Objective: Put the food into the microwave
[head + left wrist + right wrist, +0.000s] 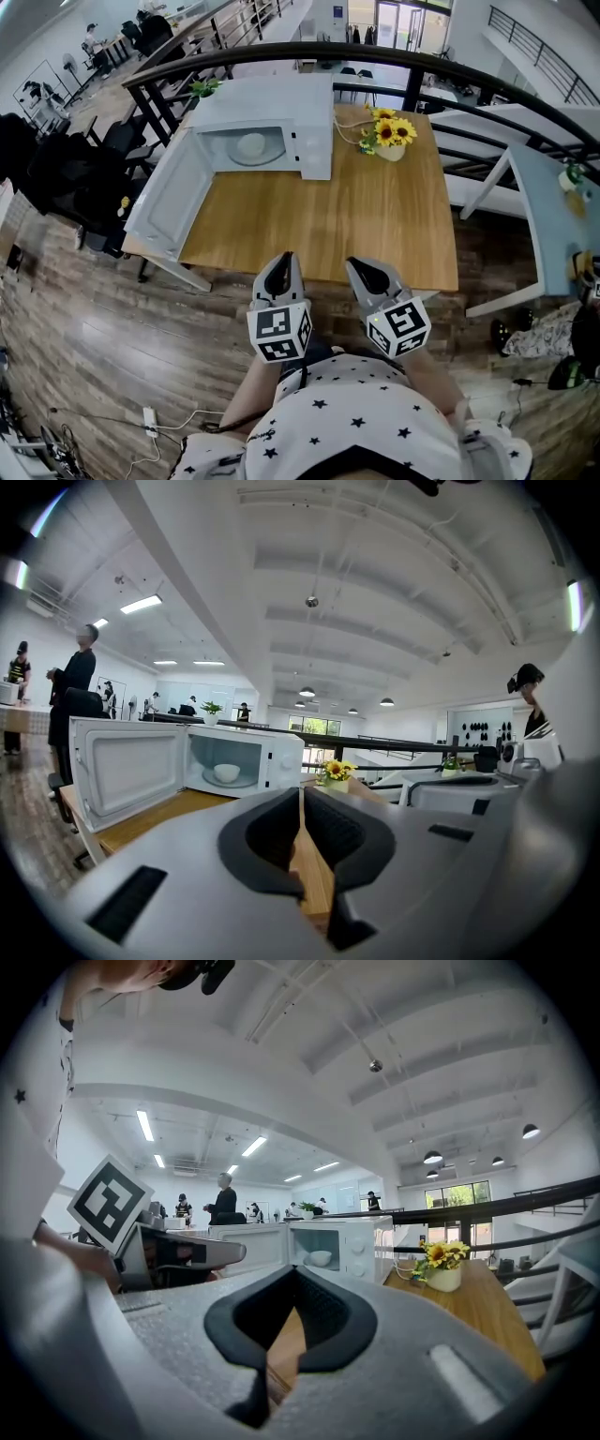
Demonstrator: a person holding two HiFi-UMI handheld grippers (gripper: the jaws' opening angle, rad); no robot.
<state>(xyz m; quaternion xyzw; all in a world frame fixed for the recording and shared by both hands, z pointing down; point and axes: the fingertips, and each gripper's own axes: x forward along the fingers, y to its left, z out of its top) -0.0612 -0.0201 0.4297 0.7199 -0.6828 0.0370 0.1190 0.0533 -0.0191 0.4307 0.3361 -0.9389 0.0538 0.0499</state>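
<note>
My left gripper (281,258) and my right gripper (361,264) hang side by side, just apart, over the near edge of the table (375,216). Both pairs of jaws are closed, the ribbed black pads meeting at the tips with nothing between them.

Ahead of me the table is a bare stretch of smooth, honey-coloured wood, open all the way to the far edge. The boxy white microwave (281,117) stands at the far left corner. Its door (169,202) is swung wide towards the near left, reaching out along and past the table's left edge.

Inside, a small rounded white bowl (251,145) sits on the round glass plate; I cannot see what it holds. A pale pot of yellow sunflowers (391,136) stands just right of the microwave, near the far edge. Beyond the table runs a dark, curved metal railing (412,61). The floor (94,337) around the table is worn wooden planking.
</note>
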